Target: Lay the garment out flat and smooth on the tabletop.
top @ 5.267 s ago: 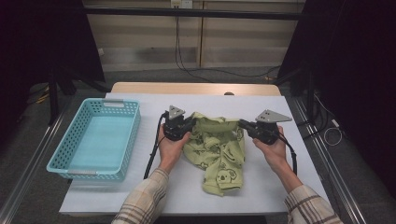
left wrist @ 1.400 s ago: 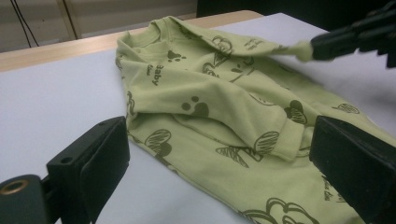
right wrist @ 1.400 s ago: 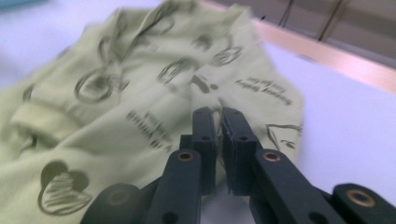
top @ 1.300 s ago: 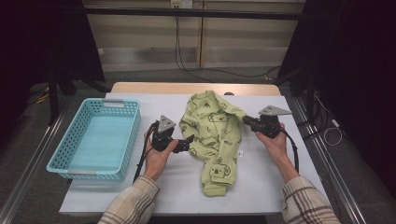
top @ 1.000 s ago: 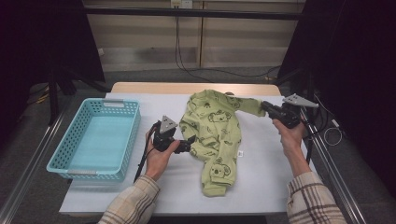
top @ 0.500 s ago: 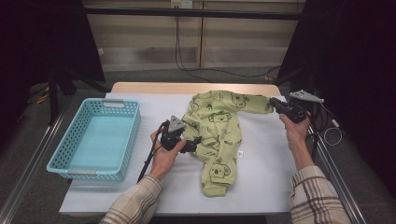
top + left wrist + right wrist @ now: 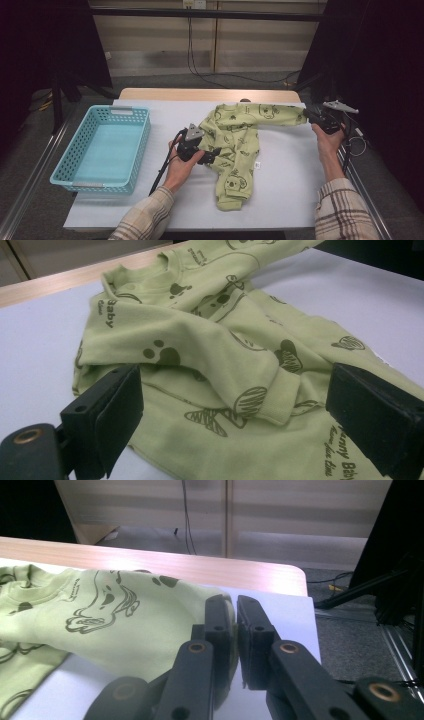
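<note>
A light green baby shirt (image 7: 235,145) with dark animal prints lies on the white table (image 7: 290,190). Its right sleeve (image 7: 280,116) is stretched out flat toward the table's right edge. My right gripper (image 7: 309,116) is shut on that sleeve's end, and the cloth (image 7: 125,615) runs in between the closed jaws of the right gripper (image 7: 235,615). My left gripper (image 7: 212,154) rests low at the shirt's left side. In the left gripper view the gripper (image 7: 235,405) stands open, its jaws wide on either side of the folded left sleeve (image 7: 220,355) and its cuff (image 7: 270,400), not pressing them.
A light blue plastic basket (image 7: 141,145) stands empty at the left of the table. The wooden far edge of the table (image 7: 200,567) runs behind the shirt. Cables (image 7: 350,145) hang off the right side.
My right gripper has drawn the sleeve out to the right and lowered it toward the table. The left hand has edged a little right along the shirt's side.
</note>
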Action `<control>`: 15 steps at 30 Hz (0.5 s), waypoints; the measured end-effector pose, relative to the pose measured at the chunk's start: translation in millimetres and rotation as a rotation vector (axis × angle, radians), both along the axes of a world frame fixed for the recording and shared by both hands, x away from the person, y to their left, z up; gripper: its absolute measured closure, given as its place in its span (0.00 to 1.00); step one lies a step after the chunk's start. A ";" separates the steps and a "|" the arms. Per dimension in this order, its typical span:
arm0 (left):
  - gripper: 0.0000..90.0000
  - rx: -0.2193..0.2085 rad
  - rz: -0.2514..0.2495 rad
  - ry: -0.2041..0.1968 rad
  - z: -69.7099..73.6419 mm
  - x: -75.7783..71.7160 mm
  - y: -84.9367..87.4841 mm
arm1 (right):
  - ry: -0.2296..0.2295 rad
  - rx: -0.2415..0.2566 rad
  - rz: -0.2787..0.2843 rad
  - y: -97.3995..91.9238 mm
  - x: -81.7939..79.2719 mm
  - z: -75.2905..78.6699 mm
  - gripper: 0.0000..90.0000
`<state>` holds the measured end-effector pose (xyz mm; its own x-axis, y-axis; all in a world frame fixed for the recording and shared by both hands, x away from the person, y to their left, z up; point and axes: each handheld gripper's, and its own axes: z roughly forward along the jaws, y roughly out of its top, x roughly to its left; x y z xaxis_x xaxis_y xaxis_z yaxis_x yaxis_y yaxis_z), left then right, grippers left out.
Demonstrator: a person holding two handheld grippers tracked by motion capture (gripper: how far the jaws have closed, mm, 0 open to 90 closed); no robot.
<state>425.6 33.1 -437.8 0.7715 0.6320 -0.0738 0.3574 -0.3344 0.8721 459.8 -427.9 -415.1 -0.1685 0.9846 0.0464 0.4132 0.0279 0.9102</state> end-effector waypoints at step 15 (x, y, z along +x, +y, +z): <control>0.08 0.002 0.020 0.011 6.6 -1.3 7.3 | -0.022 -0.025 0.007 7.3 -12.6 5.3 0.59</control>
